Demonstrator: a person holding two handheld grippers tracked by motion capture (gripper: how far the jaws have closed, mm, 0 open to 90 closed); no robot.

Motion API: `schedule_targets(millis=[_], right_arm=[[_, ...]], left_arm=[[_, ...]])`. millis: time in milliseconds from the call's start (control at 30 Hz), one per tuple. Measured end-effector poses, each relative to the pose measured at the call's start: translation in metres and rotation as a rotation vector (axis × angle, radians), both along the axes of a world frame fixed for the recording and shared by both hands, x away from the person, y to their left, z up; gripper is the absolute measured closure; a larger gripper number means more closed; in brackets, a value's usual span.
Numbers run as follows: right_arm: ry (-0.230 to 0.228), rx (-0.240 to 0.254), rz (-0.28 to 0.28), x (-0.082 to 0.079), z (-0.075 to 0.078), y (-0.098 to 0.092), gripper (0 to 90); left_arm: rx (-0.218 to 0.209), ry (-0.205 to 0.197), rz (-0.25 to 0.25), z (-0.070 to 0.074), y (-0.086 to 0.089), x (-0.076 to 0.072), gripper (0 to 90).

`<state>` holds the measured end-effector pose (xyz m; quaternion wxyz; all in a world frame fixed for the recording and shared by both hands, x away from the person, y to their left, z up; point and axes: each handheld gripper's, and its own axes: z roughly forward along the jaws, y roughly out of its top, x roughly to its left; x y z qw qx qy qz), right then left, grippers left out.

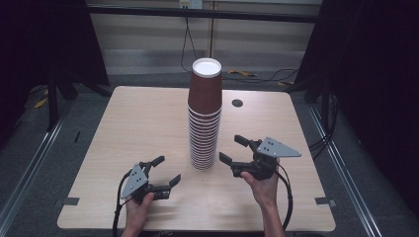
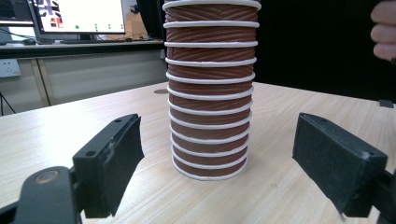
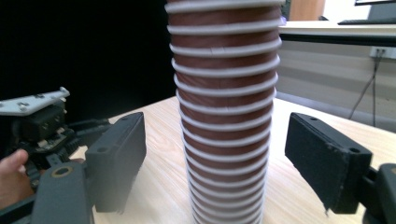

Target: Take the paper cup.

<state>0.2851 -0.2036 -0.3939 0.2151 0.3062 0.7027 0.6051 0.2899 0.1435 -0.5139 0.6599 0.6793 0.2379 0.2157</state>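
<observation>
Cup stack (image 1: 204,116) upright mid-table (image 1: 133,123); left tongs (image 1: 165,172) left of it, right tongs (image 1: 233,149) right, both apart.

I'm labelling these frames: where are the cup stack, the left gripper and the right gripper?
cup stack (image 1: 203,133), high view, ribbed middle.
left gripper (image 1: 165,171), high view, between its fingertips.
right gripper (image 1: 231,149), high view, between its fingertips.

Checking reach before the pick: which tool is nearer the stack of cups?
Right. The right tool sits just beside the stack of cups, jaws open toward it; the left tool lies farther back, lower left, also open.
</observation>
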Motion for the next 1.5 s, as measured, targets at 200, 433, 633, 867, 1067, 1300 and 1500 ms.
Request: schedule_targets(millis=[200,433,633,867,1067,1300,1500], right_arm=[[-0.017,-0.014,0.021,0.004,0.016,0.001,21.8],[-0.026,-0.010,0.051,0.011,0.038,-0.002,20.9],[-0.038,-0.020,0.061,0.019,0.055,-0.001,21.0],[-0.053,-0.014,0.085,0.027,0.068,0.008,20.9],[-0.051,-0.026,0.088,0.036,0.085,0.007,16.1],[-0.048,-0.042,0.101,0.046,0.101,0.009,15.5],[-0.035,-0.068,0.126,0.055,0.118,0.016,16.6]], left_arm=[[0.003,0.002,0.001,0.000,0.001,0.000,15.6],[0.009,-0.002,-0.003,0.000,0.002,0.001,15.6],[0.004,0.004,0.000,0.000,0.002,0.001,15.6],[0.005,0.005,-0.002,0.000,0.002,0.001,15.5],[0.007,0.004,-0.007,0.000,0.003,0.002,15.6],[-0.001,0.008,-0.003,0.000,0.002,0.002,15.6],[0.003,0.005,-0.005,0.000,0.002,0.002,15.6]])
